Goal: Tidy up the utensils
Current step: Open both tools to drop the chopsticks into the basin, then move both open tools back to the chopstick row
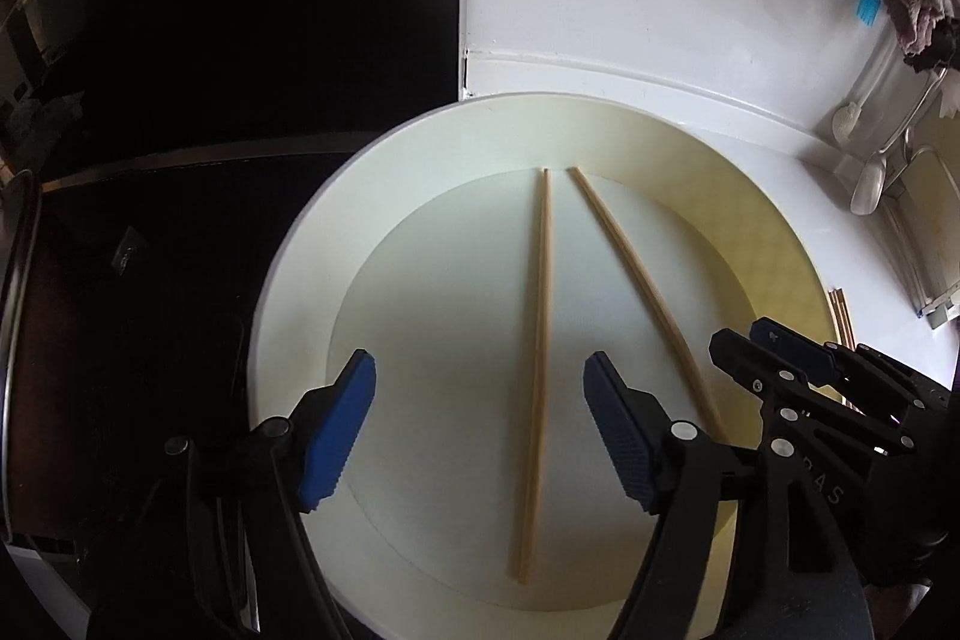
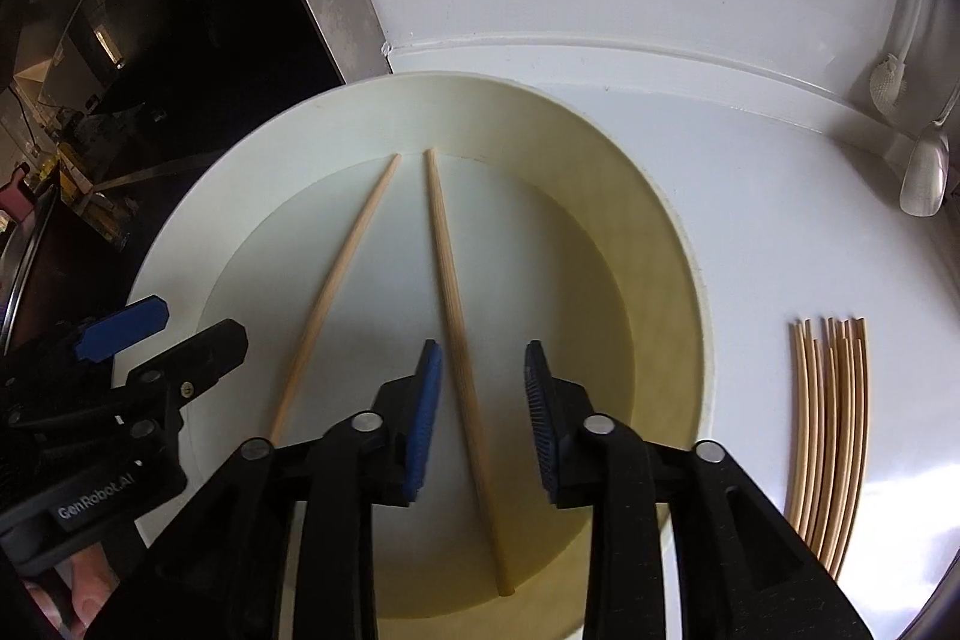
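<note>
A round cream plate [image 1: 300,280] [image 2: 180,244] lies on the white counter with two wooden chopsticks in it, their far tips close together. My left gripper [image 1: 480,359] is open and straddles the left chopstick [image 1: 537,352] [image 2: 333,286], its blue pads well clear of the wood. My right gripper [image 2: 481,346] is open more narrowly around the right chopstick [image 2: 456,316] [image 1: 636,274], pads not touching it. Both chopsticks rest flat on the plate. Each gripper shows in the other's view: the right gripper [image 1: 741,334] at the plate's right rim, the left gripper [image 2: 198,319] at its left rim.
A bundle of several wooden chopsticks [image 2: 831,430] [image 1: 840,316] lies on the counter right of the plate. A white spoon [image 2: 924,184] and a brush [image 2: 888,85] hang at the far right. A dark glossy surface [image 1: 210,100] borders the plate's left side.
</note>
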Demonstrator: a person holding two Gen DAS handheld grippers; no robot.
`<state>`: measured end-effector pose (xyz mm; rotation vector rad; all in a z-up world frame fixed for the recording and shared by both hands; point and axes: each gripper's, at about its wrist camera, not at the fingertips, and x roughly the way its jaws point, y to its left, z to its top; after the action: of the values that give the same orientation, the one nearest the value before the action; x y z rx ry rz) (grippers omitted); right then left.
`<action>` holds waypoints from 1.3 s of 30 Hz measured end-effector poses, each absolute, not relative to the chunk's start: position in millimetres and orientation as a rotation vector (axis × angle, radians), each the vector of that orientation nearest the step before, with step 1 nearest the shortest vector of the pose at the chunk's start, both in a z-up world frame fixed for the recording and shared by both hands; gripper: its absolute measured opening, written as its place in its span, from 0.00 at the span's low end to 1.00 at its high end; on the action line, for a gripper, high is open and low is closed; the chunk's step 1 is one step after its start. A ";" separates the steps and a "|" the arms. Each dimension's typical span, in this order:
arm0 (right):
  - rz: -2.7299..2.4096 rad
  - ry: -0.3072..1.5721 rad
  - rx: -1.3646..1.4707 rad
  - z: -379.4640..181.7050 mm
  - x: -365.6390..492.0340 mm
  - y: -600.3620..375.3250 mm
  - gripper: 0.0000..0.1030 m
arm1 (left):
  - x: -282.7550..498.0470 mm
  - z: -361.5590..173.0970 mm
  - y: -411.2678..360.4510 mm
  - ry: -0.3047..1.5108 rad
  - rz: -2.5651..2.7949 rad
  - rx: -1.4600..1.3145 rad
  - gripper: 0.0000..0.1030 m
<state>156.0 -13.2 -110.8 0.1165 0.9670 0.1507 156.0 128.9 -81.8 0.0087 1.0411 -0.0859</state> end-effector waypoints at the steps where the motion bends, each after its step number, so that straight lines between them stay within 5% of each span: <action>1: 0.164 0.956 0.128 -107.9 151.5 -15.8 0.37 | 153.6 -78.3 130.9 1.036 -0.081 0.005 0.72; 15: 0.147 0.860 0.147 -68.4 54.8 -77.8 0.52 | 89.2 -46.2 110.6 0.990 -0.096 -0.044 0.87; 39: -0.070 0.883 0.158 -139.5 -10.3 -236.8 0.59 | 8.2 -85.8 -59.9 0.890 -0.208 0.024 0.91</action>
<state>-10.3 -236.8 -139.5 0.1585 0.8832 -0.0701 8.2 -59.9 -85.8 0.0245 0.8895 -0.2082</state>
